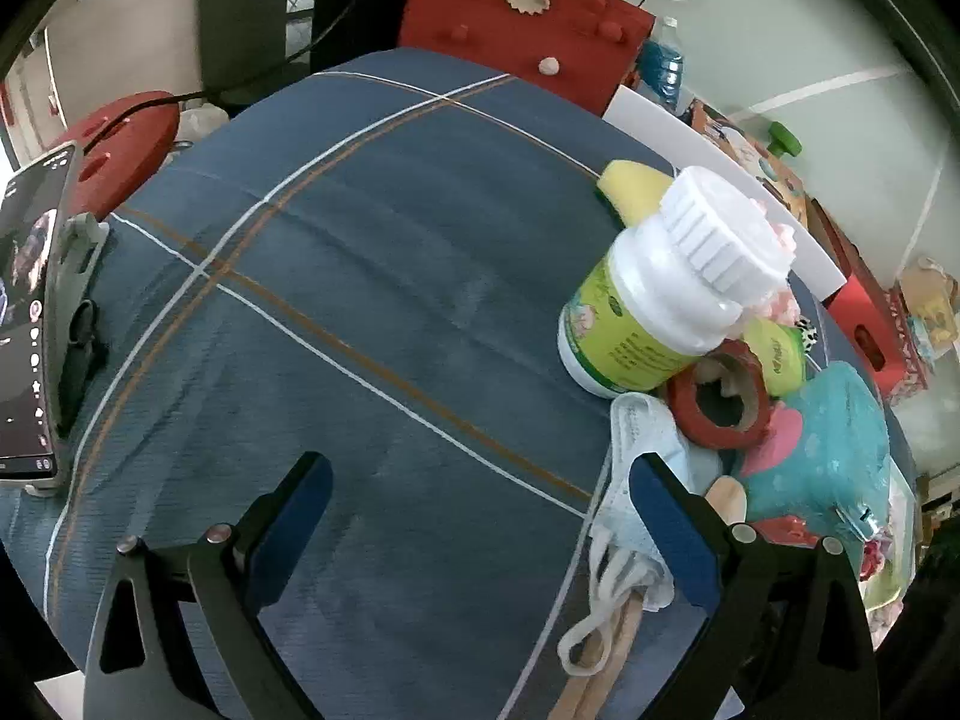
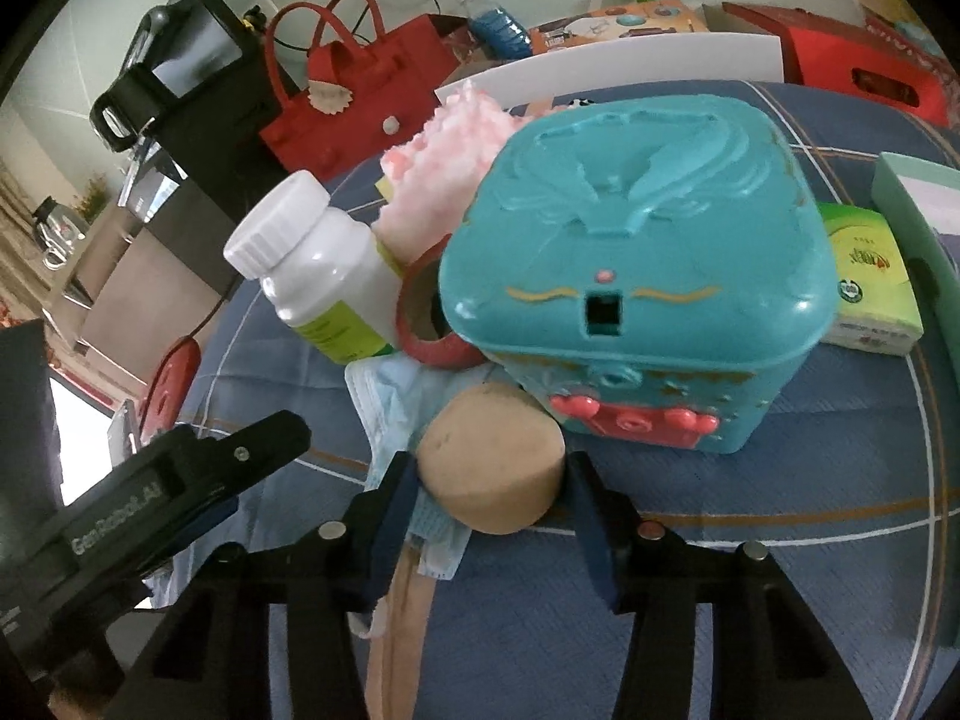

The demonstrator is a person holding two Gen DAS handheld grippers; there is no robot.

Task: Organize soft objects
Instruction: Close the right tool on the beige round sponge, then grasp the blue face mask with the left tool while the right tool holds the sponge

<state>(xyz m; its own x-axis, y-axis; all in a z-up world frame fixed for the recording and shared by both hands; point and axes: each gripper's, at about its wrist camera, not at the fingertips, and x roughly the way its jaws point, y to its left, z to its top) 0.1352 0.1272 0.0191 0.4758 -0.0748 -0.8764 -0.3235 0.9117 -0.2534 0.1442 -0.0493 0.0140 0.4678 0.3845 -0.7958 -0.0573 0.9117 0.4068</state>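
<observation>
Tan sponge puff [image 2: 489,468] pinched by right tool [image 2: 489,480], left tool [image 1: 474,498] spread, empty.

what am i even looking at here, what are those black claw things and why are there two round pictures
Each round picture comes from a wide-angle camera on a hand-held gripper; a person holds one in each hand, and there is no robot arm. The black claws with blue pads are the gripper's two fingers.

The left view shows the left gripper open over a blue plaid cloth, holding nothing. To its right sits a pile: a white bottle, a red tape roll, a face mask and a teal box.

The right view looks at the same pile from the other hand. The right gripper has its pads on either side of a tan sponge, which lies on the mask; they appear to touch it. A tissue pack lies behind.
</observation>
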